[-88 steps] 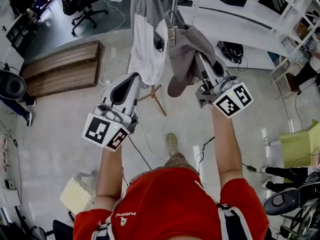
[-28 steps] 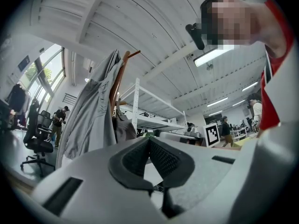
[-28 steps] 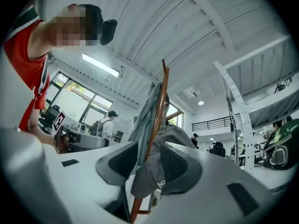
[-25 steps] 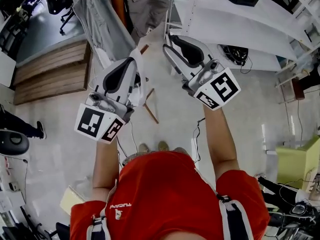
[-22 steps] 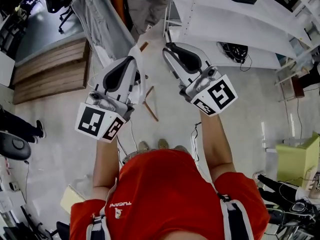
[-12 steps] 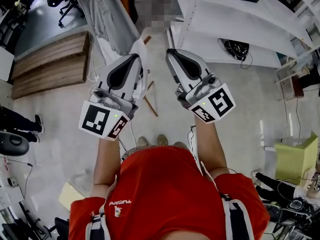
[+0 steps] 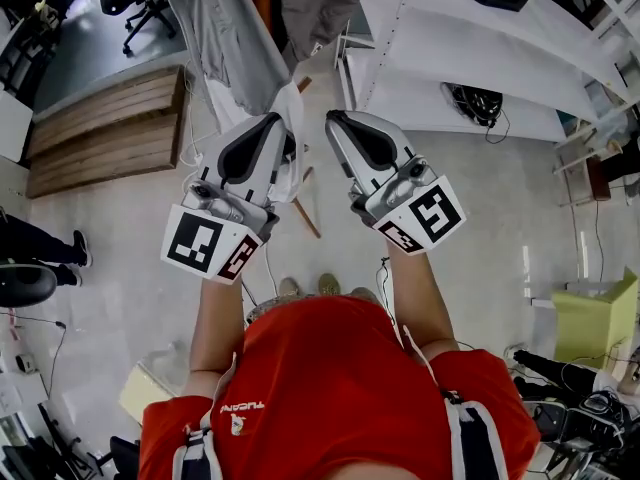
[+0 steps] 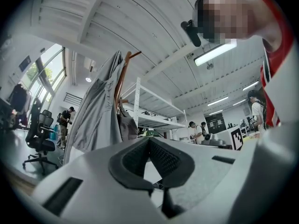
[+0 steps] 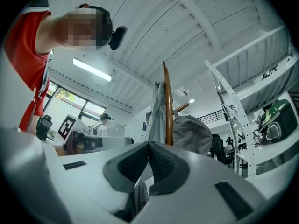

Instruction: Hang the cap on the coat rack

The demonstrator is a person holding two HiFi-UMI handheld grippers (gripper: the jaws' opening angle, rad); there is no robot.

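Our right gripper (image 9: pixel 149 144) has its ribbed black pads pressed together on nothing, and our left gripper (image 8: pixel 149 140) is likewise closed and empty; both sit low, just short of the coat rack (image 9: pixel 167 101). The cap (image 9: pixel 194 133), soft grey cloth with a rounded crown, hangs from a short peg on the coat rack's upright wooden pole, up and ahead of the right gripper, which is the nearer one. So we judge the hanging done and the coming move a straight retreat from the pole. A limp grey jacket (image 8: pixel 93 111) drapes down the pole's opposite side, and white metal shelving (image 7: pixel 450 48) stands beside the coat rack on the cap's side.
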